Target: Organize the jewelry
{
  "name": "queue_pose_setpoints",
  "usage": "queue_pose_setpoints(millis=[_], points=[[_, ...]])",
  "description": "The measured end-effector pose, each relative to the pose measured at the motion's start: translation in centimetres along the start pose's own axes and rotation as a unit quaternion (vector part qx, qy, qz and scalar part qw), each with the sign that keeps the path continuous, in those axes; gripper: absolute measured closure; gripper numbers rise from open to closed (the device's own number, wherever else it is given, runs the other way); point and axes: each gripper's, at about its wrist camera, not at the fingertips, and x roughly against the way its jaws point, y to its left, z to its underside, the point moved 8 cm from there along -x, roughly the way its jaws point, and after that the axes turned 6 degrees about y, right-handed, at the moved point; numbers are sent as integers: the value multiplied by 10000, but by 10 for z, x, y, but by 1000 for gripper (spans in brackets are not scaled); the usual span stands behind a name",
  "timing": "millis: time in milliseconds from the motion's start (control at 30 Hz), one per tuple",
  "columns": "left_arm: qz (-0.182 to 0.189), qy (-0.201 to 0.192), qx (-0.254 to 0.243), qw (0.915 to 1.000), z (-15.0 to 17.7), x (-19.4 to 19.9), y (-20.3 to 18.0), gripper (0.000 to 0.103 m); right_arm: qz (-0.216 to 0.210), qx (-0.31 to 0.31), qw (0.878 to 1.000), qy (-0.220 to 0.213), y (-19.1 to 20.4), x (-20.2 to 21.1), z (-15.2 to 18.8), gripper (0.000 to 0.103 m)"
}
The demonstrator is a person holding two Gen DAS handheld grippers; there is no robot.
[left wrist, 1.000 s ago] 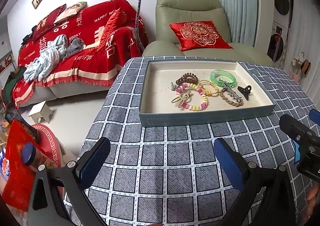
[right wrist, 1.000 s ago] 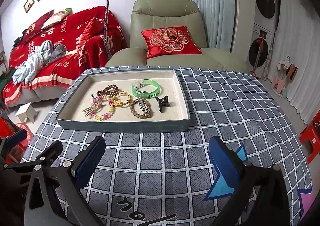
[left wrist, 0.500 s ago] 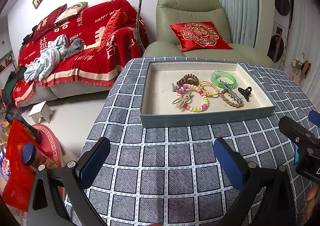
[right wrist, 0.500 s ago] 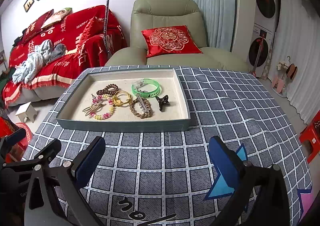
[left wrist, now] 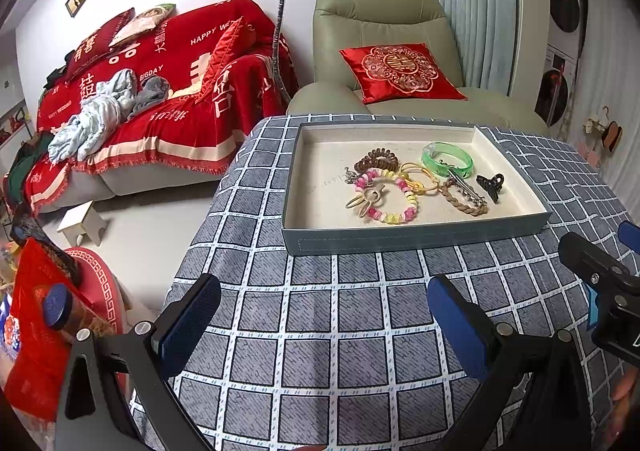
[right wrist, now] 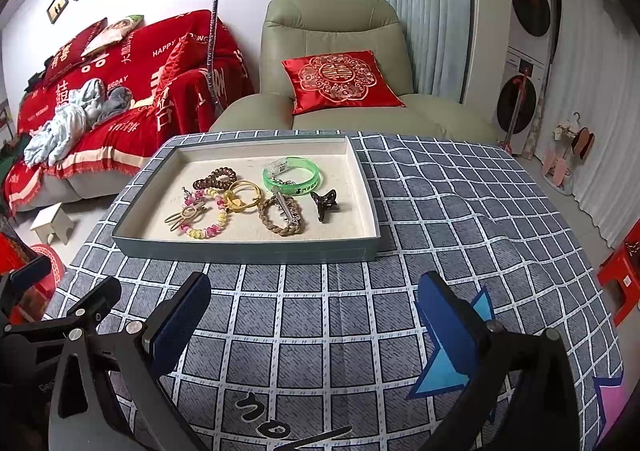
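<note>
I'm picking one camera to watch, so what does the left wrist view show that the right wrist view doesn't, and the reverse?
Only the left wrist view shows the blue-capped jar down by the floor. Only the right wrist view shows blue arrow marks on the tablecloth and a red stool. Both show the tray holding the green bangle, black claw clip and beaded bracelet, plus an open gripper in front.

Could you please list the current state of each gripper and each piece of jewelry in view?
Left gripper: open, empty, above the cloth.
Right gripper: open, empty.
Grey rectangular tray: uncovered, holding all the jewelry.
Green translucent plastic bangle: lying flat.
Pink-and-yellow beaded bracelet: flat, a tan hairpin across it.
Black claw clip: loose, apart from the bangle.
</note>
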Motion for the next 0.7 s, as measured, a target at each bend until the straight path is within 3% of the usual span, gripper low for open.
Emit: queue_pose_setpoints(millis=[700], points=[[16,20,49,10000,1,0,4,0,6,-14,10000,25,0,-2,1,0]])
